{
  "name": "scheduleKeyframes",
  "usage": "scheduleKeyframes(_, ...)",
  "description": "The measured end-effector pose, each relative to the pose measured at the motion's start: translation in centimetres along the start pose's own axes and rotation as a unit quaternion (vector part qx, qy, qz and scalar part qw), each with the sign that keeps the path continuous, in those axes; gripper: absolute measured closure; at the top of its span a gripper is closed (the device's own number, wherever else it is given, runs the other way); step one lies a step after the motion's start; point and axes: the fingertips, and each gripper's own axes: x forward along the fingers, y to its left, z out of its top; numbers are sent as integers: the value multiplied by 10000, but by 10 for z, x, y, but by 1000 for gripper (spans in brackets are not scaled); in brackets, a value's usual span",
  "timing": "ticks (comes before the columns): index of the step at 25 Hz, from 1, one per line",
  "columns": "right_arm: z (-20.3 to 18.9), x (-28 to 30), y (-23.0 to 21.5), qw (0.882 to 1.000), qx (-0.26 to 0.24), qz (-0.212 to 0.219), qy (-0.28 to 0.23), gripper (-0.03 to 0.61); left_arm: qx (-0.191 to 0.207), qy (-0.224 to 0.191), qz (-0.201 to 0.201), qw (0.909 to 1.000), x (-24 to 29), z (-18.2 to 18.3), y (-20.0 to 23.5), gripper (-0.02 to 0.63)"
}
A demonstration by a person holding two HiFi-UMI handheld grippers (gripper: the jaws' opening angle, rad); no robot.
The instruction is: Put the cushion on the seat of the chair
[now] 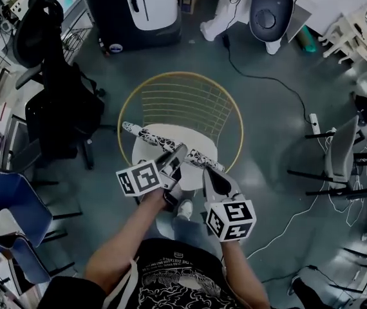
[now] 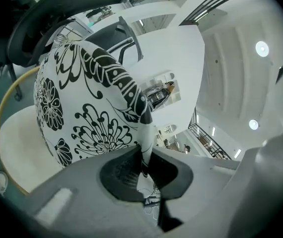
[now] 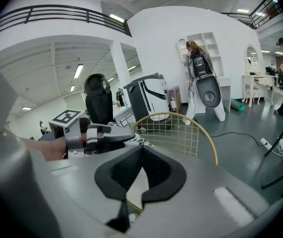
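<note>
Ok, left gripper (image 1: 178, 152) over the chair (image 1: 132, 102) front edge, jaws clamped on cushion (image 1: 158, 139) rim. Right gripper (image 1: 208, 172) just beside it, at chair's front-right, jaws pinched together, nothing seen betw. them. Cushion, white w/ black flowers, stands on edge, slanting across the seat (image 1: 146, 156), not flat; can't tell if touching. Behind: chair's gold wire back (image 1: 183, 102).
</note>
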Motion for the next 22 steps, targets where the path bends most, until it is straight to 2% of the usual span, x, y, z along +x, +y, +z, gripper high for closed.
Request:
scheduleKeyframes(8, -4, -2, -25, 9996, -77, 255, 126, 580, 154, -382, 20, 9992, 30, 19, -15, 606)
scheduleKeyframes(18, -20, -2, -38, 9987, -102, 399, 311, 580, 176, -488, -244, 9984, 52, 23, -13, 606)
scheduleKeyframes(22, -21, 4, -37, 9981, -79, 507, 355, 580, 34, -437, -149, 9989, 44, 15, 2, 606)
